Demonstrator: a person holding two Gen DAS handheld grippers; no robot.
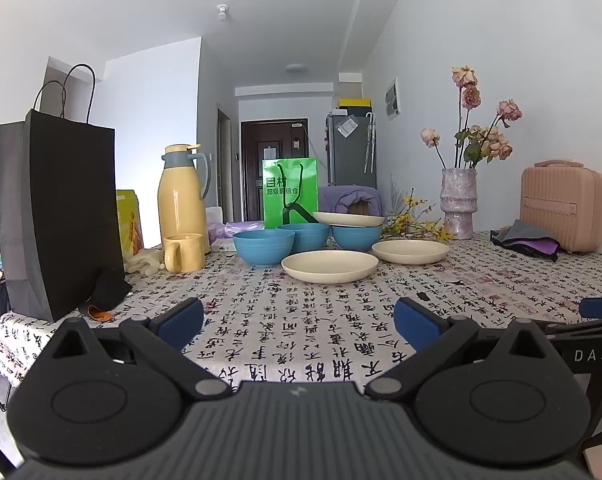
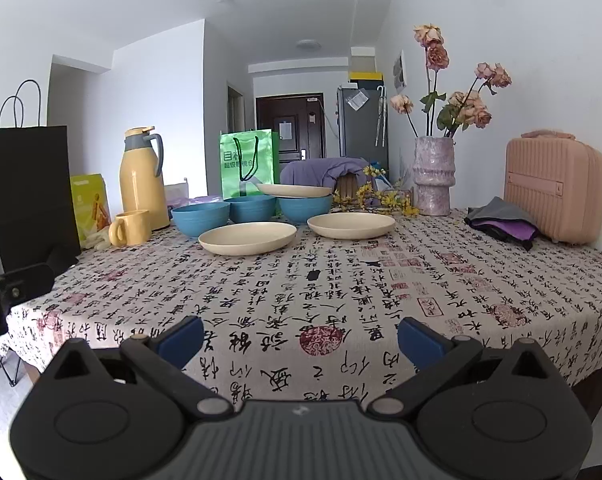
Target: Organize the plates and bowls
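We judge nothing sorted yet: three blue bowls (image 1: 264, 246) and three cream plates (image 1: 329, 266) sit spread at the surface's (image 1: 285, 320) far side, one plate (image 1: 348, 219) atop a bowl. Both grippers, left (image 1: 299, 322) and right (image 2: 300, 338), hover near us, jaws apart, empty.

A black paper bag (image 1: 61, 216) stands far left, beside a yellow thermos (image 1: 183, 196) and mug (image 1: 184, 253). A green bag (image 1: 289, 190) sits behind. Right: vase of dried roses (image 1: 458, 204), pink case (image 1: 561, 210).
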